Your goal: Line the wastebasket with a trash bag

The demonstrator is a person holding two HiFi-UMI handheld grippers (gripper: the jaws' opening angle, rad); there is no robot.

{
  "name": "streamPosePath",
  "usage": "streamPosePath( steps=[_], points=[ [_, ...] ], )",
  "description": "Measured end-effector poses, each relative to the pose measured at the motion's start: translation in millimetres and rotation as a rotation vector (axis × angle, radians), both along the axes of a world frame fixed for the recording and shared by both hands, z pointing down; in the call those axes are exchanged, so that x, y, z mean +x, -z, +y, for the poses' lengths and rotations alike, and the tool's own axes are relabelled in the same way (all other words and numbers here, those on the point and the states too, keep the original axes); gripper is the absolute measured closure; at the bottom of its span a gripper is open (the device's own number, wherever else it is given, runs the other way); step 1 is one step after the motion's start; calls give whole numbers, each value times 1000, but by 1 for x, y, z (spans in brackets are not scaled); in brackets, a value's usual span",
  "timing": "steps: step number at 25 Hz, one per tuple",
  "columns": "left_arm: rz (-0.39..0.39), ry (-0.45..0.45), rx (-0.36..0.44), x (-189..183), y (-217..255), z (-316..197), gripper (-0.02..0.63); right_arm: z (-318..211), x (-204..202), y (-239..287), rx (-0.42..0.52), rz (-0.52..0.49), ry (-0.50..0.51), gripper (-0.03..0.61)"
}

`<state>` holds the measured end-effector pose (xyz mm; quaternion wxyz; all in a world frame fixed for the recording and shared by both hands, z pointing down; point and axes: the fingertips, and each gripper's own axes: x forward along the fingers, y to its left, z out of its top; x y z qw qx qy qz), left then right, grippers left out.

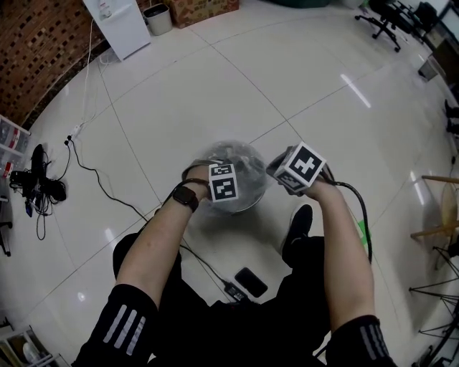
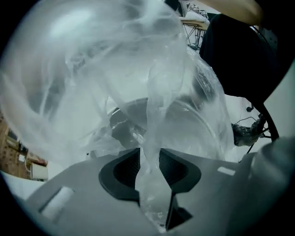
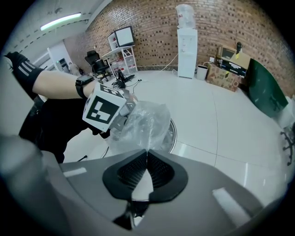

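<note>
A round metal wastebasket [image 1: 251, 205] stands on the white tile floor just ahead of the person's knees. A clear trash bag [image 1: 244, 160] billows over its top. My left gripper [image 1: 224, 189] points steeply down over the basket's near side and is shut on a bunched strand of the bag [image 2: 150, 138]. The basket's rim [image 2: 133, 107] shows through the film below it. My right gripper [image 1: 290, 176] hangs at the basket's right edge, jaws shut on a thin fold of the bag [image 3: 145, 122]. The film stretches from there to the basket [image 3: 173, 133].
The person's shoe [image 1: 298, 228] is planted right of the basket. A phone [image 1: 251, 282] and a cable lie on the floor near the knees. A water dispenser [image 1: 119, 26], a small bin [image 1: 158, 18] and boxes stand at the far wall, an office chair [image 1: 387, 20] far right.
</note>
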<state>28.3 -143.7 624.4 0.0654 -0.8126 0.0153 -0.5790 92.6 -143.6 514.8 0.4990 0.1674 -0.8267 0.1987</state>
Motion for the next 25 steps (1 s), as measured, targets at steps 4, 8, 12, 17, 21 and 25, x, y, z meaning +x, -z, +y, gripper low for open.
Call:
streamPosePath(
  steps=[4,8,12,17,21,25],
  points=[
    [-2,17,-54,8,-25,0,491,-1,-3,-13,-10,-22,1,571],
    [-43,22,-108,10,-48,5,491,0,9,-42,-57,11,-50,571],
    [-39,19,-139,14,-68,3,491,-4,15,-62,-84,27,-90,571],
    [-57,7,-166,16,-88,7,486,-7,7,-73,-75,37,-64,571],
    [-53,7,-177,18,-89,8,478,-12,6,-78,-69,42,-74,571],
    [-31,17,-185,17,-71,5,470,-15,12,-75,-73,50,-86,571]
  ],
)
